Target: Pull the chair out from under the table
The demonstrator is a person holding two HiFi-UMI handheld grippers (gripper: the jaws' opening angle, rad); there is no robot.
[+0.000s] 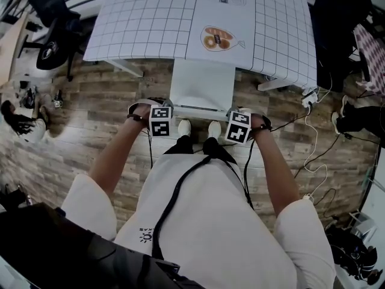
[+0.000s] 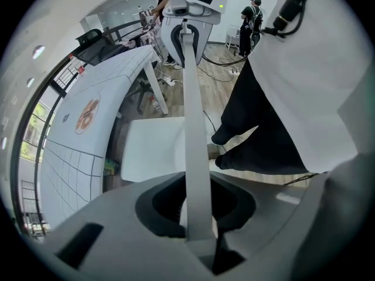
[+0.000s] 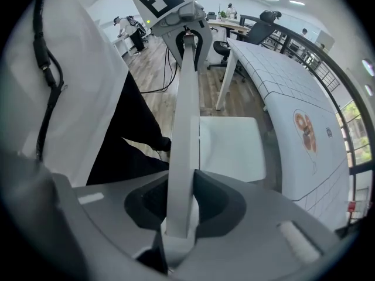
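Note:
A white chair stands partly under the white gridded table (image 1: 150, 23); its seat (image 1: 201, 83) shows in front of the table edge. Its thin backrest rail (image 1: 201, 111) runs between my two grippers. My left gripper (image 1: 160, 118) is shut on the rail's left end, my right gripper (image 1: 239, 125) on its right end, both pointing down. In the left gripper view the rail (image 2: 193, 127) passes between the left gripper's (image 2: 196, 215) jaws. In the right gripper view the rail (image 3: 186, 127) sits clamped in the right gripper (image 3: 179, 215).
White shoes (image 1: 198, 128) stand just behind the chair on the wood floor. Cables (image 1: 313, 155) and a power strip (image 1: 308, 98) lie at the right. A black office chair (image 1: 51, 41) stands far left. Table legs (image 1: 123, 67) flank the chair.

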